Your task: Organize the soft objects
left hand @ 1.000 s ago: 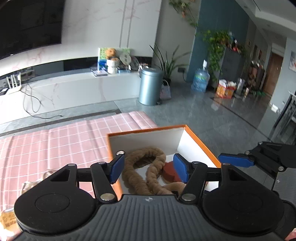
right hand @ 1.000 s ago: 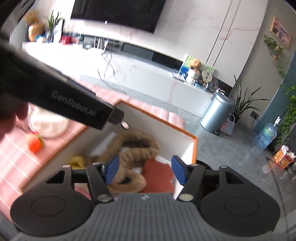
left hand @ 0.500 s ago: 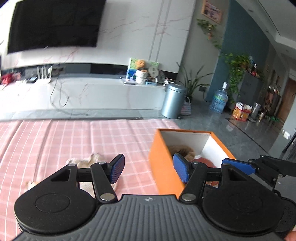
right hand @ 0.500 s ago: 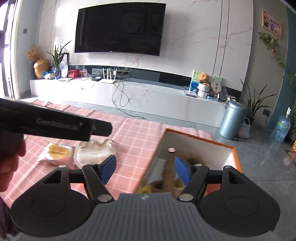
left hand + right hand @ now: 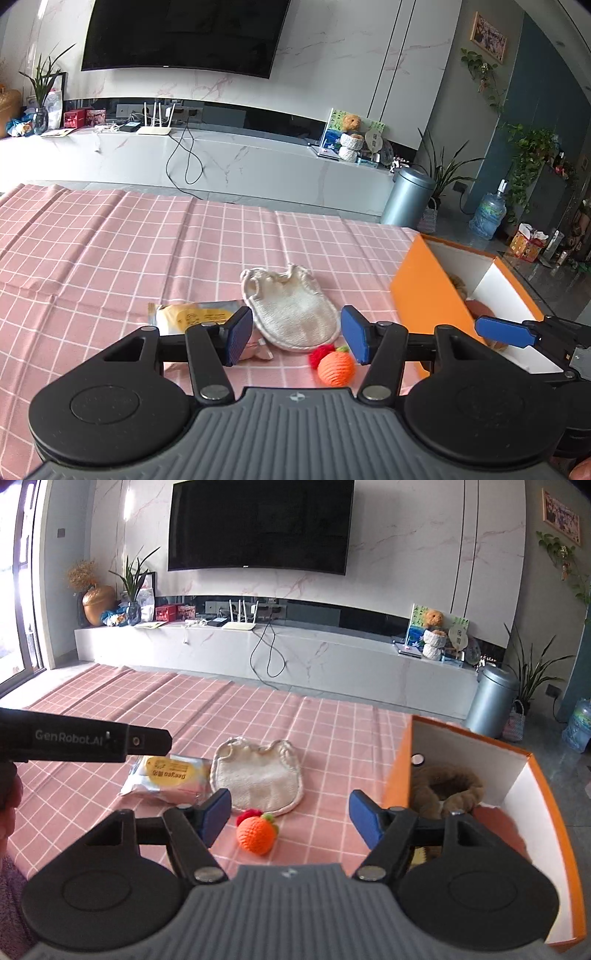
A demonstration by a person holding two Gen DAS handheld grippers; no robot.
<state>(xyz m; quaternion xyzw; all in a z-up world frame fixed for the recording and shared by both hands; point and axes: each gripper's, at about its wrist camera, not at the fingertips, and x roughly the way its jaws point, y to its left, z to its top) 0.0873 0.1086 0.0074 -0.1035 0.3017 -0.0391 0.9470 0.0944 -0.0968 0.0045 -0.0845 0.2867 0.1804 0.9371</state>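
Observation:
A cream knitted bib [image 5: 291, 306] [image 5: 256, 777] lies on the pink checked cloth. An orange crocheted ball [image 5: 335, 367] [image 5: 256, 836] with a red tuft lies just in front of it. A wrapped snack packet [image 5: 192, 317] [image 5: 168, 779] lies to the left of the bib. The orange box [image 5: 424, 306] [image 5: 399, 768] at the right holds a brown braided rope [image 5: 447, 786] and a reddish soft item [image 5: 495, 823]. My left gripper [image 5: 297, 339] is open and empty above the ball and bib. My right gripper [image 5: 290, 821] is open and empty beside the box.
The pink checked cloth [image 5: 110, 251] covers the table. The left tool's body [image 5: 85, 740] crosses the right wrist view at the left. Beyond the table are a white TV bench [image 5: 295, 653], a grey bin [image 5: 408, 199] and plants.
Both grippers have drawn back from over the orange box and swung left. The bib, ball and snack packet have come into view before them. Both stay open.

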